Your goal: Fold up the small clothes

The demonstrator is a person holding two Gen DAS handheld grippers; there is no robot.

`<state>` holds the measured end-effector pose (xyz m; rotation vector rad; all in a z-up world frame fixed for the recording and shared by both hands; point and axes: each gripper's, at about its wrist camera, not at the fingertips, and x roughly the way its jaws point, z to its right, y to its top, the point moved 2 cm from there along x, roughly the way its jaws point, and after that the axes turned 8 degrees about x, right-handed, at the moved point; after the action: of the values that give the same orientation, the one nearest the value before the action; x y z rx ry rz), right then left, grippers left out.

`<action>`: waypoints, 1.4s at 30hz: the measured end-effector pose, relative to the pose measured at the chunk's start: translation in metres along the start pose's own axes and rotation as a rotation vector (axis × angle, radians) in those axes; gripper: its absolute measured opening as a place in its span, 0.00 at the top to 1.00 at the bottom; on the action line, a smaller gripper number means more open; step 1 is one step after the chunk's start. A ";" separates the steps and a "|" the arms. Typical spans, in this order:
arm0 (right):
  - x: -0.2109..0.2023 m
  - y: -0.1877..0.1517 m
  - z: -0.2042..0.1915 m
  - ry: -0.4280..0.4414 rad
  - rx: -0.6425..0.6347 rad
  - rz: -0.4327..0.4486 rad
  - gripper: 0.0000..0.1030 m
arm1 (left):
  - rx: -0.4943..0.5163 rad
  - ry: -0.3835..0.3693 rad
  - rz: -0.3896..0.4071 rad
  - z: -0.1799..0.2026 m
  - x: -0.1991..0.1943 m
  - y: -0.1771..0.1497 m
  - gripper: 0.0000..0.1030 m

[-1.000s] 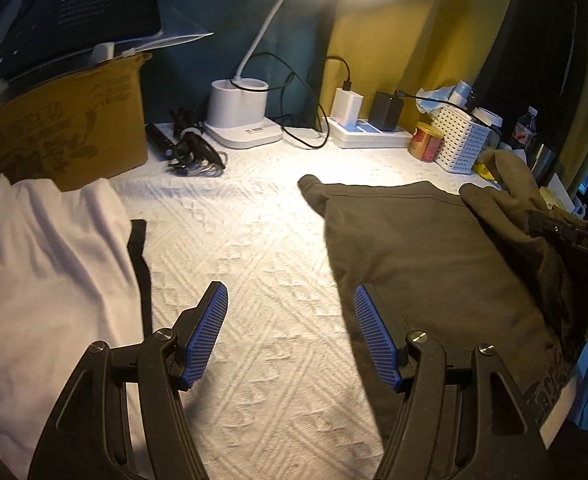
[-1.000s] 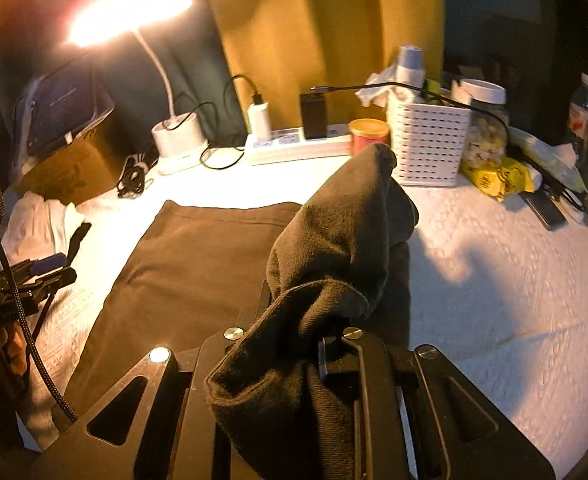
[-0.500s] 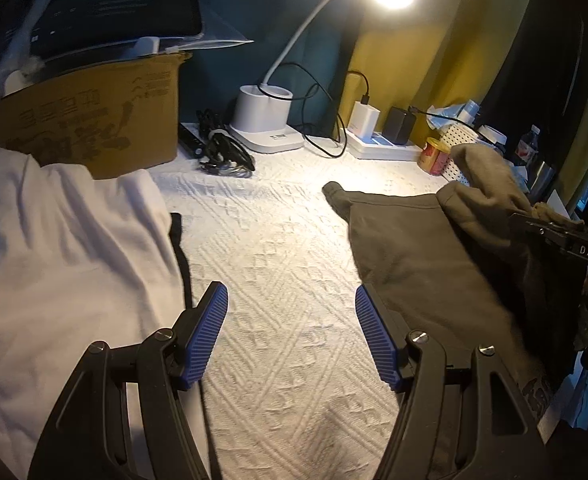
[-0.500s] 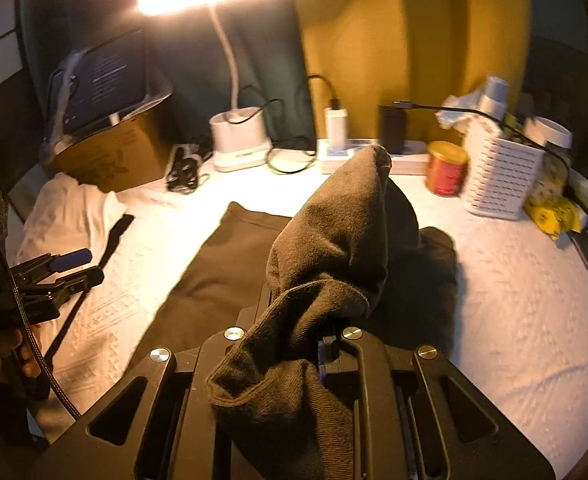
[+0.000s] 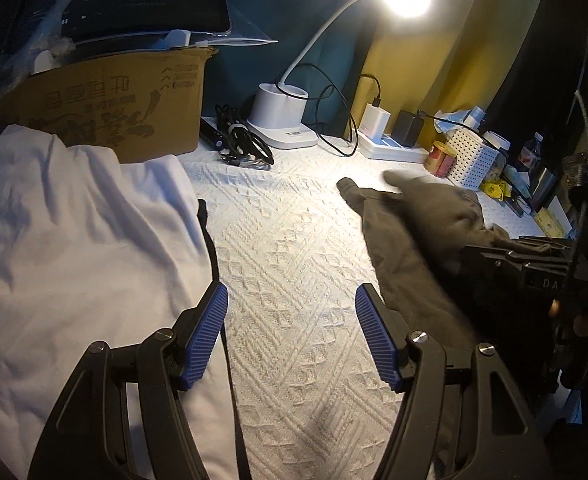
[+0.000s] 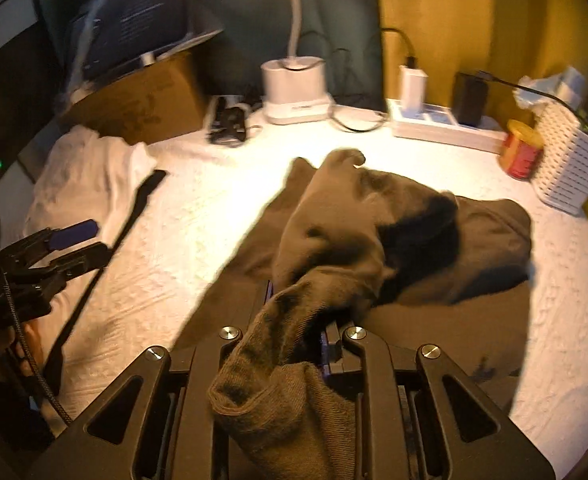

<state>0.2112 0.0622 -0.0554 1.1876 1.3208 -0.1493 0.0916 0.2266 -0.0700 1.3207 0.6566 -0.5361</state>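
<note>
While I hold both tools over the white textured cover (image 5: 294,264), it fills the work surface under a lit desk lamp (image 5: 282,120) at twelve o'clock. I note a white garment (image 5: 74,248) bunched at nine o'clock, in front of a cardboard box (image 5: 126,108). I record the olive-brown garment (image 6: 433,240) lying partly flat at centre, its upper layer folded over toward eleven o'clock. My right gripper (image 6: 297,344) pinches a bunched edge of that olive-brown garment; its jaws have just been opening slightly, cloth between them. My left gripper (image 5: 292,336) hangs above bare cover at six o'clock, blue pads (image 5: 210,336) spread, nothing between them.
</note>
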 end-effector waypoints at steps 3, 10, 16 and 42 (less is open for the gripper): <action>0.004 -0.003 -0.018 0.030 -0.043 -0.023 0.78 | -0.003 0.001 0.000 0.000 -0.002 -0.002 0.36; 0.005 -0.022 -0.054 0.101 -0.137 -0.076 0.42 | -0.001 -0.003 0.002 0.007 -0.008 -0.005 0.36; -0.020 -0.035 -0.054 0.109 -0.159 -0.043 0.29 | 0.016 -0.015 0.000 0.019 -0.012 -0.006 0.36; -0.085 -0.081 0.142 -0.109 0.194 0.088 0.29 | 0.227 -0.091 -0.061 0.121 0.025 0.018 0.36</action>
<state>0.2218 -0.1221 -0.0631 1.3791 1.1764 -0.2799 0.1373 0.1113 -0.0609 1.4820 0.5749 -0.7331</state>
